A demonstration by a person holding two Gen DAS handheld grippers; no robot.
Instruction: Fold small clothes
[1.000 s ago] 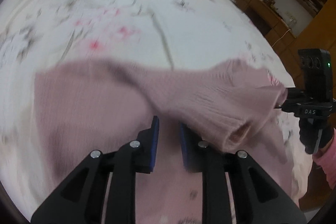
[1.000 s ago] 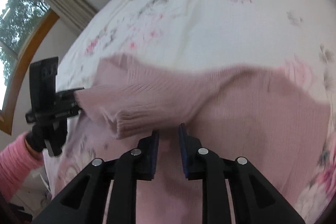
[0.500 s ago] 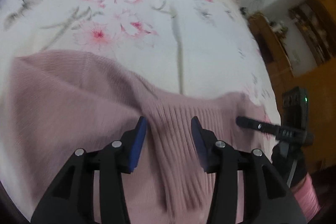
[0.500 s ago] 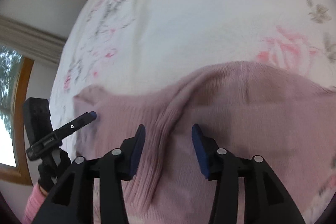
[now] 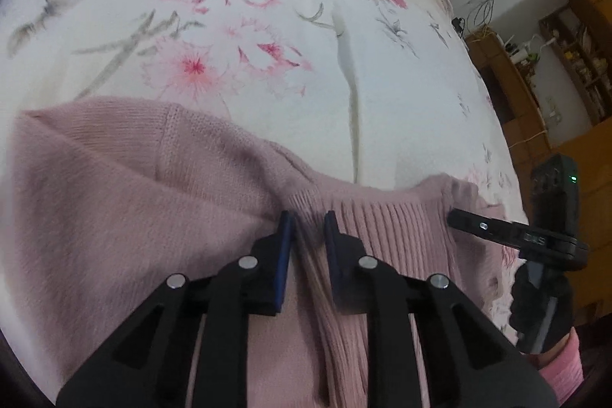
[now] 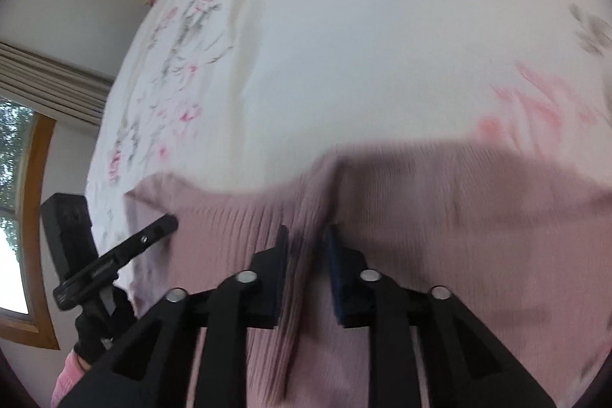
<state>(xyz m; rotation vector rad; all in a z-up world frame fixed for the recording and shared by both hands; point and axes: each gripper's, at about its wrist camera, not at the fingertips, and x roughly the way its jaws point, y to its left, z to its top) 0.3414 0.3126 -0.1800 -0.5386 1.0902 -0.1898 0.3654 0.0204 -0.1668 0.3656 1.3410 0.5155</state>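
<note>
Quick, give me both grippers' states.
Left gripper: shut on the pink sweater, pinching a ribbed fold.
Right gripper: shut on the pink sweater too.

Pink sweater (image 5: 126,201): knit cloth, matt, soft fuzzy nap at left of left wrist view; ribbed band (image 5: 386,228) at centre right, raised vertical ridges.
Bedsheet (image 5: 267,37): woven cloth, matt, smooth, printed floral pattern, one long crease at centre.
Left gripper (image 5: 309,230): matt black plastic; blue pads (image 5: 282,255), dull finish; silver metal screw heads, shiny.
Right gripper (image 6: 306,243): same black plastic, blue pads.
Cabinet (image 5: 589,37), right edge: wood, light sheen.
Window frame (image 6: 38,224), left edge: wood, semi-gloss.
</note>
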